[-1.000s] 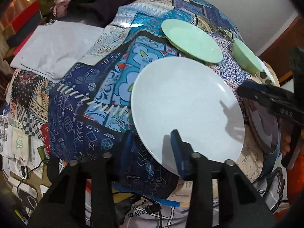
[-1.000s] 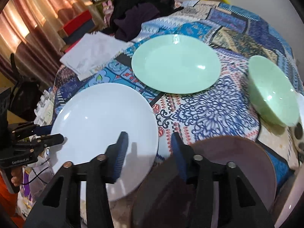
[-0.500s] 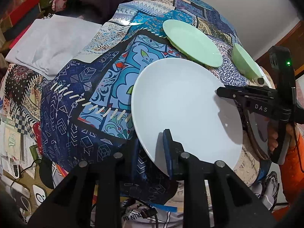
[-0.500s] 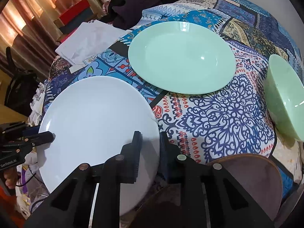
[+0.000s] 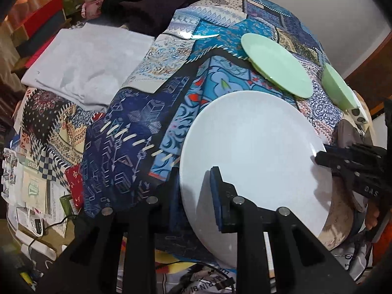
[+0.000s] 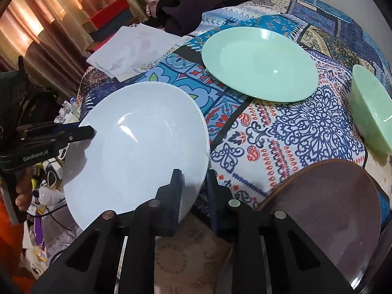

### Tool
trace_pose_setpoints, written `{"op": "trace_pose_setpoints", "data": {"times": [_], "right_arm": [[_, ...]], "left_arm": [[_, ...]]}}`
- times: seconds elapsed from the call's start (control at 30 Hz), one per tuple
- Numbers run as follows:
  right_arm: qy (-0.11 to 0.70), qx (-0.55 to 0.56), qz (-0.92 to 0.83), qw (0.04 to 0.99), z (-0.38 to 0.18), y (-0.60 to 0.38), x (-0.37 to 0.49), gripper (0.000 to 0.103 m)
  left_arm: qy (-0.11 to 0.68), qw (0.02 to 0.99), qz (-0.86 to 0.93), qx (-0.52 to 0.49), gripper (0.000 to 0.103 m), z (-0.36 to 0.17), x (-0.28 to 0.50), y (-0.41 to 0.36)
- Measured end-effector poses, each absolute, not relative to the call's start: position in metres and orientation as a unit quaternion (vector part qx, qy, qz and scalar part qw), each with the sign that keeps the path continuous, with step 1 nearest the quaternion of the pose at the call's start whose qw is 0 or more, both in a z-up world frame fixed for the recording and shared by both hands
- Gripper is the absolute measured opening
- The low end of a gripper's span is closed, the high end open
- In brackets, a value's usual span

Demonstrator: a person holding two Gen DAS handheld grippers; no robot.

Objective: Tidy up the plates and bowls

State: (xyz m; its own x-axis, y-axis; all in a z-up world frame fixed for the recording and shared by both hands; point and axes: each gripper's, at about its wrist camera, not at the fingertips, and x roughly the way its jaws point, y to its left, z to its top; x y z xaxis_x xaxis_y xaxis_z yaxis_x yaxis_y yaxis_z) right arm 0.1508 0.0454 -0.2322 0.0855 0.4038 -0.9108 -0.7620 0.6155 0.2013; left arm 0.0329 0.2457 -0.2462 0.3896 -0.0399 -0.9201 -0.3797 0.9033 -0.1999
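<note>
A large white plate (image 5: 257, 152) (image 6: 137, 161) is held between both grippers, tilted over the patterned quilt. My left gripper (image 5: 193, 183) is shut on the plate's near rim, one pad on top and one beneath. My right gripper (image 6: 193, 186) is shut on the opposite rim; in the left wrist view it shows at the plate's right edge (image 5: 318, 158). A light green plate (image 6: 259, 61) (image 5: 274, 66) lies farther back. A green bowl (image 6: 372, 107) (image 5: 336, 85) stands to its right. A brown plate (image 6: 328, 208) sits near the right gripper.
A folded grey cloth (image 5: 88, 61) (image 6: 132, 49) lies on the quilt at the back left, with dark clothes (image 5: 147, 2) behind it. Papers and cables (image 5: 36, 196) clutter the floor beside the quilt's left edge. A person's hand (image 6: 22, 196) holds the left gripper.
Both grippers closed onto the white plate's opposite rims. The plate's edges have come up off the quilt and both views have shifted slightly toward the green plate.
</note>
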Motion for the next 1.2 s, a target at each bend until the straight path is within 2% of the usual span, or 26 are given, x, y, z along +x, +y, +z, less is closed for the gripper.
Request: {"op": "trace_pose_setpoints", "data": {"times": [0.27, 0.83, 1.2], "right_arm": [[0.551, -0.149, 0.401, 0.716, -0.239, 0.046, 0.148, 0.023], [0.536, -0.13, 0.392, 0.736, -0.229, 0.038, 0.146, 0.022], [0.51, -0.093, 0.383, 0.765, -0.201, 0.005, 0.148, 0.021]], "left_arm": [[0.54, 0.807, 0.089, -0.223, 0.024, -0.246, 0.01, 0.243], [0.541, 0.806, 0.098, -0.221, 0.025, -0.239, 0.008, 0.229], [0.513, 0.83, 0.088, -0.201, 0.025, -0.209, 0.017, 0.211]]}}
